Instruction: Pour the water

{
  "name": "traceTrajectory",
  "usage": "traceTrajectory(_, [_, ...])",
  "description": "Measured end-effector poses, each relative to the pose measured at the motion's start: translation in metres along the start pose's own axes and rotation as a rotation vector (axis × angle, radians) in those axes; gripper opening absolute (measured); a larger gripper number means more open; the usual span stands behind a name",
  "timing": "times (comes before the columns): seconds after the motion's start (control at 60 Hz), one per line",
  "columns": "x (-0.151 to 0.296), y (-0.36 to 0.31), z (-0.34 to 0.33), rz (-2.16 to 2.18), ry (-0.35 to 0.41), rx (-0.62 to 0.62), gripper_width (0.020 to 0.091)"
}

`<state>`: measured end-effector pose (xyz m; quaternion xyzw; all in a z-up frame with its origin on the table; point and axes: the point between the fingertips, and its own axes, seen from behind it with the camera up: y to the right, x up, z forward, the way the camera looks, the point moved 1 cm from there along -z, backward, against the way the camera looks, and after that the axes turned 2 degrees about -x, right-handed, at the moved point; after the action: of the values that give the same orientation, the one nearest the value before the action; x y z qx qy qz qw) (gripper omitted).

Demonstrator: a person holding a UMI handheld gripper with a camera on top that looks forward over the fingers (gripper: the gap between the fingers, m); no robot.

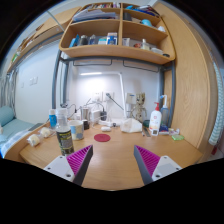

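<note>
In the gripper view, the gripper (110,165) hangs above a wooden desk (115,158) with its two fingers apart, and nothing stands between the pads (they are magenta). Well beyond the left finger stands a bottle (64,135) with a dark label, next to a white cup (77,130). A small red lid (101,138) lies ahead, and a white spray bottle (155,120) stands beyond the right finger.

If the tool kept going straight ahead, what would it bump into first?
Probably the small red lid lying on the wooden table, just beyond the open tool. Nothing sits between the fingers. Depth is hard to judge, so it might pass over the lid and reach the things further back.
</note>
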<state>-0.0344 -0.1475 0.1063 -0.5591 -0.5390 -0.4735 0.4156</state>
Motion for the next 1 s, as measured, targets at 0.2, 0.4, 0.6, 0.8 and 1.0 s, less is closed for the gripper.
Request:
traceTrajectory(0.2, [-0.026,-0.063,-0.012,-0.006,-0.03,0.107,0.0842])
traceTrajectory(0.4, [-0.025,-0.134,0.002,0.006,-0.002,0.195,0.0856])
traceTrajectory(0.6, [0.002,-0.16,0.049,0.006,0.042,0.183,0.0837])
traceTrajectory(0.8, [0.001,-0.177,0.087,-0.01,0.025,0.196,0.0519])
traceTrajectory(1.0, [0.006,-0.181,0.094,-0.038,0.061,0.162,0.0345])
